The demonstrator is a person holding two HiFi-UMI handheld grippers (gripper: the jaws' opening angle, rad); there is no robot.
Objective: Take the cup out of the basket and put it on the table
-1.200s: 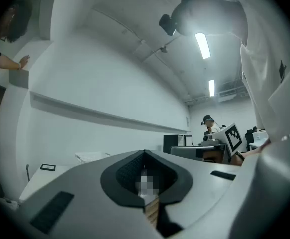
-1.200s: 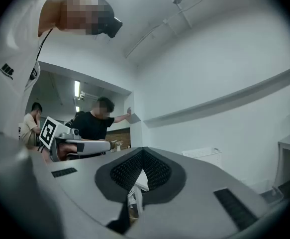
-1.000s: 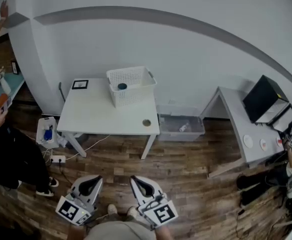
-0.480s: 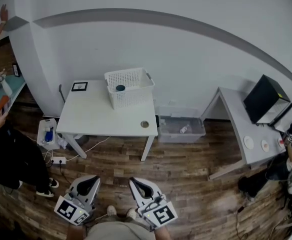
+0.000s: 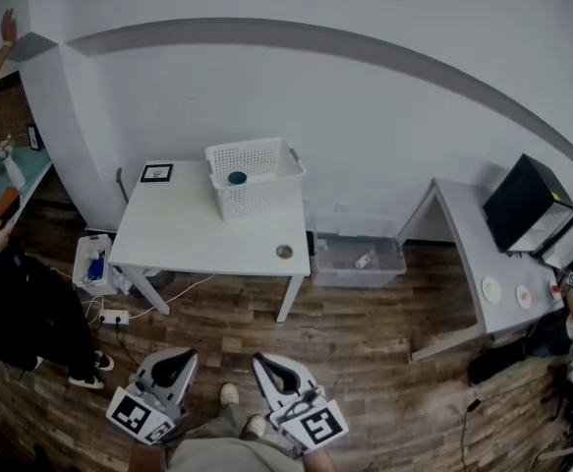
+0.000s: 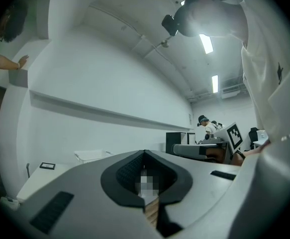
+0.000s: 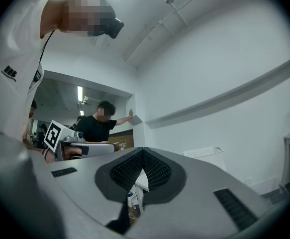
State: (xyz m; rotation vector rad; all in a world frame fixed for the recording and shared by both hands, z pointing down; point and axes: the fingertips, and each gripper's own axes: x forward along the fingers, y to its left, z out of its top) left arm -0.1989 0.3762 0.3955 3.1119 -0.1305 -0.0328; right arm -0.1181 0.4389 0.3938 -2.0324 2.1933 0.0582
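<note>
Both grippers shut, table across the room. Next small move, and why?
Probably step toward the table, opening the right gripper on the way: the cup sits in the basket beyond reach, and that gripper and the left gripper are shut, empty.

Far basket (image 5: pixel 254 170), common to all views

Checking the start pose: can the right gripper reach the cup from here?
Likely not yet: the right gripper is shut, with open floor between it and the table, where the cup sits in the basket.
</note>
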